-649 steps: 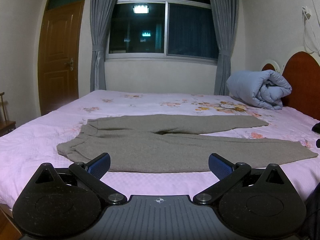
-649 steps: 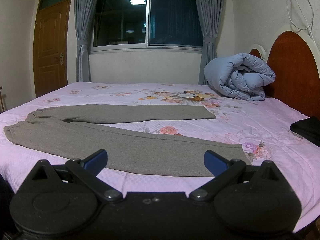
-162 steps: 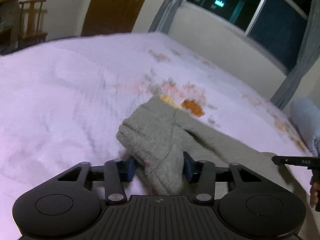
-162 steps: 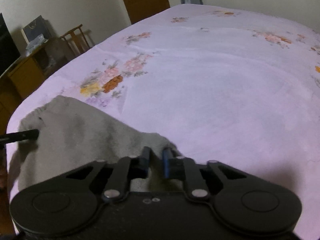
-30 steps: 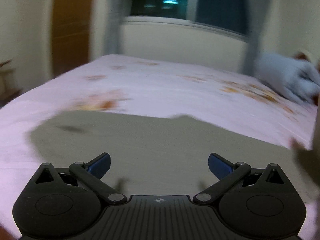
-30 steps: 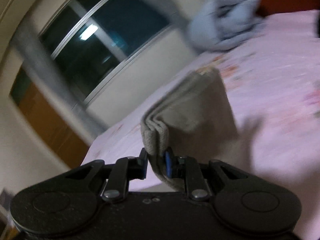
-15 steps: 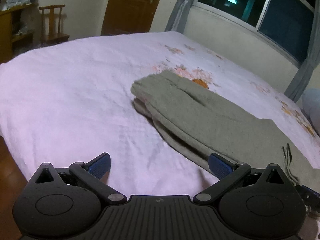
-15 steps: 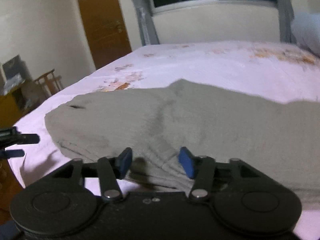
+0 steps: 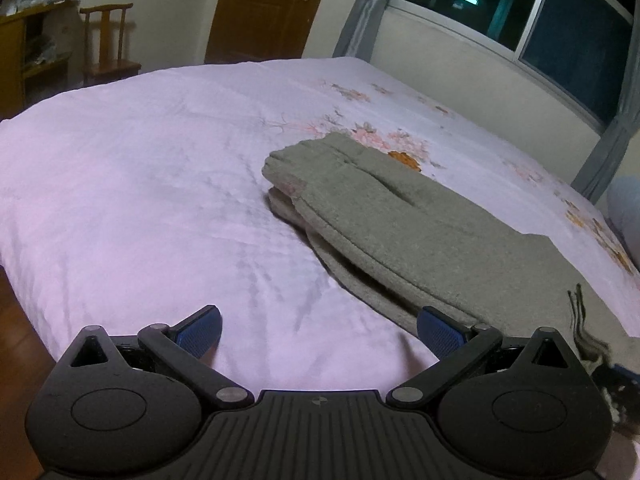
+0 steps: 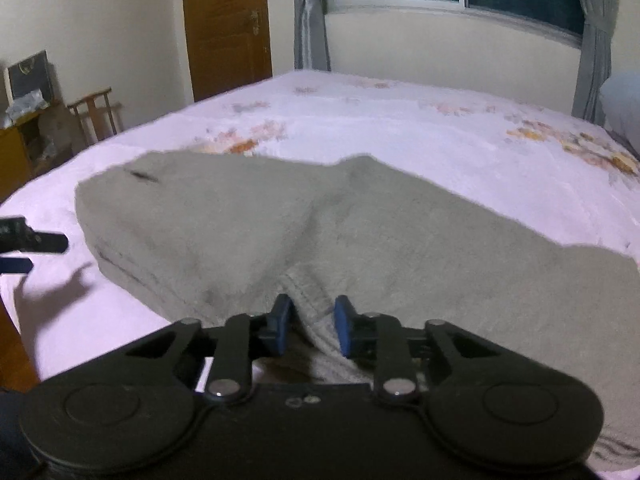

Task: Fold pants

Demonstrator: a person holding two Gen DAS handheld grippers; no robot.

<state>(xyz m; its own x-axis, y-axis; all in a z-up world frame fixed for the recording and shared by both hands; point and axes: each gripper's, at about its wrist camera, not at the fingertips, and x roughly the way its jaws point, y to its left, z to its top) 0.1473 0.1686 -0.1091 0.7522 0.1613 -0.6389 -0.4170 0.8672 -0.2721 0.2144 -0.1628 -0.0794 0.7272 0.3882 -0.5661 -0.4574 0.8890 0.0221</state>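
Two views give us the grey pants [image 9: 420, 232], folded into a layered stack on the pink floral bedspread [image 9: 140, 184]. In the left wrist view they run from the centre of the frame down to the lower right, where the picture edge cuts them off, so we cannot see how far they reach. Along their near edge we can make out at least two layers, one lying on another.

The left gripper [image 9: 318, 330] sits at the bottom of its frame with its blue pads spread wide over bare bedspread; the right-hand pad lies just beside the edge of the pants, and nothing is between the two pads. At the lower right corner of that frame a dark shape is partly cut off, probably the tip of the other gripper, though we cannot be sure.

In the right wrist view the pants [image 10: 380, 248] fill the middle and right of the frame, slightly blurred. The right gripper [image 10: 310, 330] has a raised ridge of the cloth between its blue pads; its jaws are closing, yet a narrow gap shows on either side of the fabric. What lies under that ridge is hidden by the gripper body. At the left edge of that frame, dark finger tips of the left gripper poke in, mostly cut off.

A wooden chair [image 9: 106, 44] and a brown door [image 10: 224, 28] stand in the upper left.
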